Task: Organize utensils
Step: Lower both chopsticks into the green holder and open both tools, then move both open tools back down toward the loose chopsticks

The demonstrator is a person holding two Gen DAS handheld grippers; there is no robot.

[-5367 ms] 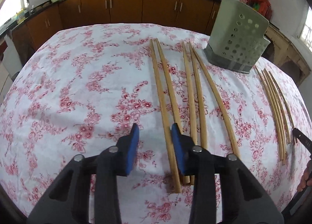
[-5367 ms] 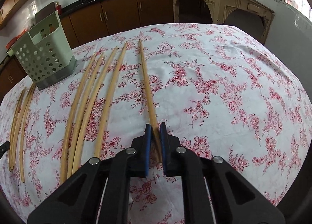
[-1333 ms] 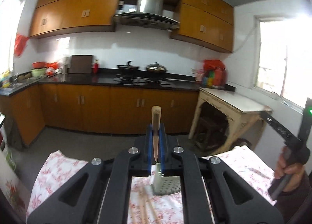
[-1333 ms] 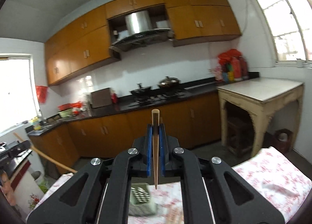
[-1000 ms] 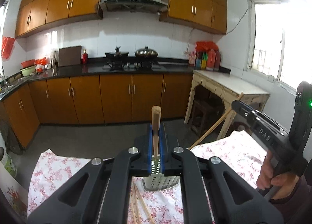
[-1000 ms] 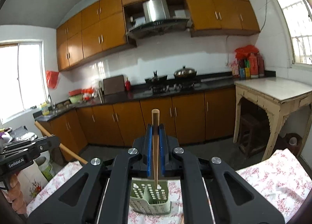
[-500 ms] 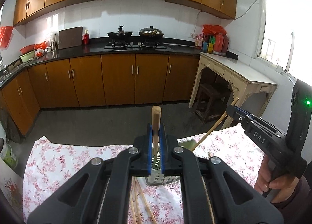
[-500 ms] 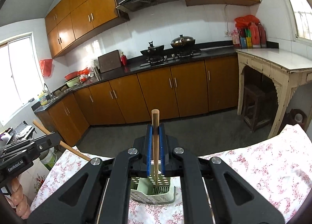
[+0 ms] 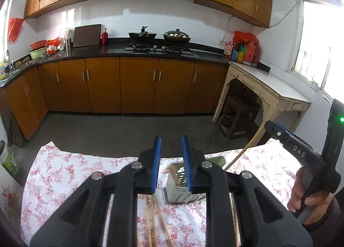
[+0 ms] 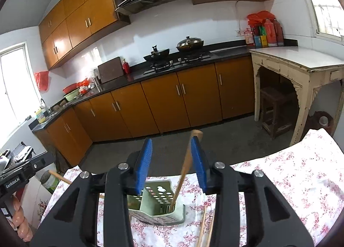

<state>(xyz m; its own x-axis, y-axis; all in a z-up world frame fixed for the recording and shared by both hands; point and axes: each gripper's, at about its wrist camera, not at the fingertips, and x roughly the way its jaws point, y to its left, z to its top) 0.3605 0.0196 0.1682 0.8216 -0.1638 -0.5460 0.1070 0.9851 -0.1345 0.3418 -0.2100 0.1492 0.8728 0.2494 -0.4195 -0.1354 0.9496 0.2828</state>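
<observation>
Blue-padded fingers spreading over the holder

Right gripper [image 10: 171, 161] is opening, a chopstick [image 10: 185, 168] leaning loose on its three-o'clock pad, tip in the green holder [image 10: 160, 208]. Left gripper [image 9: 171, 164] opens empty above chopsticks [image 9: 154, 221] on the floral counter [image 9: 64, 174].

Two wrist cams, both above the table [image 9: 64, 161], facing the kitchen counter.
Left cam looks down-fwd at the green holder [image 9: 182, 182] from its left; right cam sees it [image 10: 159, 204] closer. Both share holder, floral cloth, stove [image 10: 178, 57].
</observation>
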